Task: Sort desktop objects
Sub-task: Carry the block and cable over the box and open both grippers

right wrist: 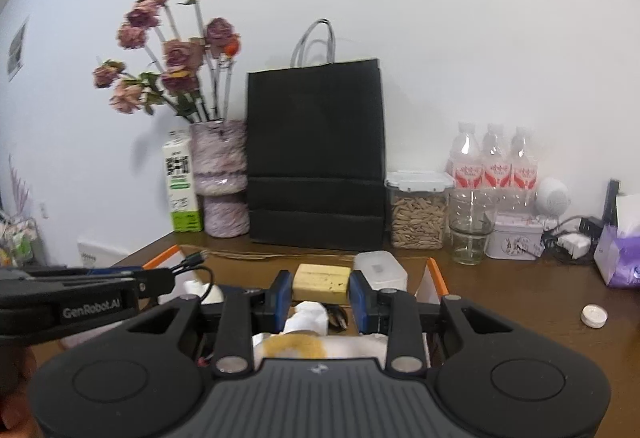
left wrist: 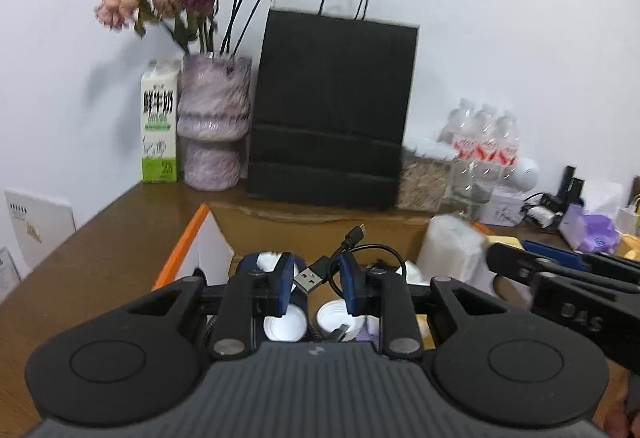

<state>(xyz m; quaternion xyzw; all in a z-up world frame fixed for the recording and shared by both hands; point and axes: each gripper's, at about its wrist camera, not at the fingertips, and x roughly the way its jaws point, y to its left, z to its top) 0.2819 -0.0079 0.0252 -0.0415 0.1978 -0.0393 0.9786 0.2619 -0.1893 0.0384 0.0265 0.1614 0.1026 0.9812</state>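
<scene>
One short black USB cable (left wrist: 320, 270) is pinched between the blue pads of the left gripper (left wrist: 316, 288), above an open cardboard box (left wrist: 320, 226) with orange-edged flaps. The right gripper (right wrist: 319, 298) is held narrowly parted with nothing grasped. The box is set on a brown wooden desk (right wrist: 520, 298); bare room is seen at its right beside a small white cap (right wrist: 594, 315), and a white wall (right wrist: 440, 18) closes the back.

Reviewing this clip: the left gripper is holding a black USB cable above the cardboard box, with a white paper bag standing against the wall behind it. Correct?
Not quite. The paper bag against the wall is black, not white; both wrist views show it. The rest stands: in the left wrist view the left gripper holds the black USB cable above the cardboard box.
</scene>
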